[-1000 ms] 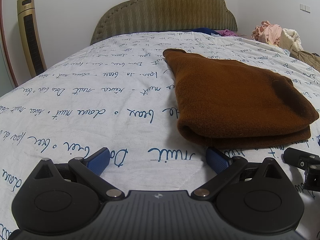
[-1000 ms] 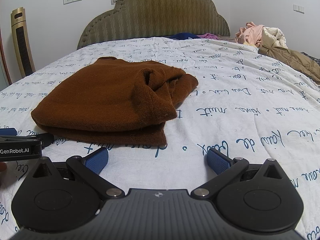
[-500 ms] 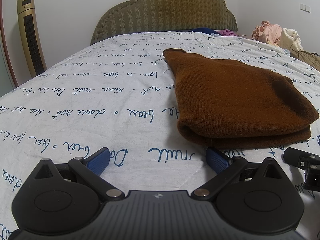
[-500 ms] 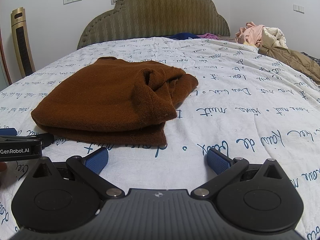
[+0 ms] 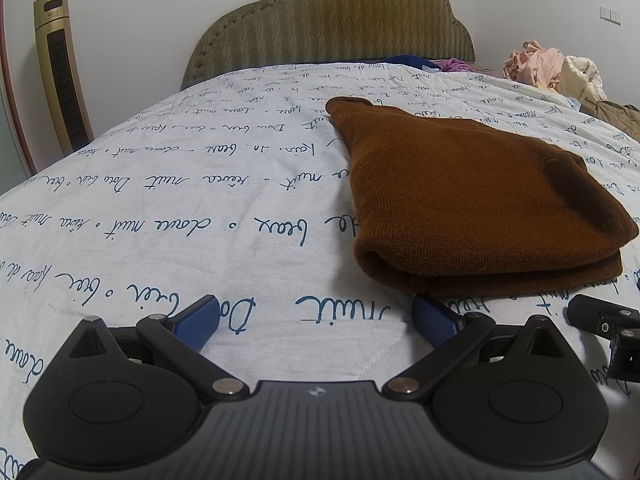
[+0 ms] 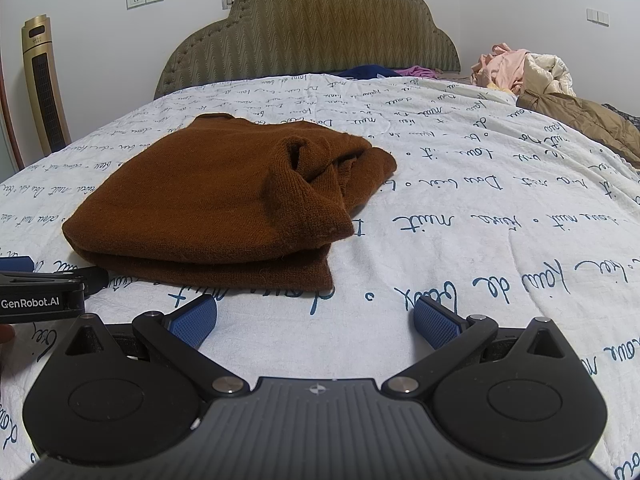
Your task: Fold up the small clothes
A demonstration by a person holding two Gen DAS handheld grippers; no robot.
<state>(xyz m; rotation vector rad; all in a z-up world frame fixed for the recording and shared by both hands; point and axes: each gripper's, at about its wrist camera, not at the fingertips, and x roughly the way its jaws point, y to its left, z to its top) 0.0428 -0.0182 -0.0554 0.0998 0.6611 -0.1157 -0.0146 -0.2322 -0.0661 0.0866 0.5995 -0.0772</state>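
A brown knitted garment (image 5: 472, 200) lies folded in layers on the white bedspread (image 5: 200, 208), with its doubled edge facing me. In the right wrist view the same garment (image 6: 224, 204) shows a bunched sleeve on its right side. My left gripper (image 5: 316, 320) rests open on the bedspread just short of the garment's near left corner, nothing between its blue pads. My right gripper (image 6: 314, 318) is open too, low over the bedspread (image 6: 480, 208) by the garment's near right corner. Each gripper shows at the edge of the other's view.
A padded headboard (image 5: 332, 24) stands at the far end of the bed. A gold tower fan (image 5: 60, 68) is at the left wall. Loose clothes (image 6: 520, 68) and a brown jacket (image 6: 580, 124) are piled at the far right.
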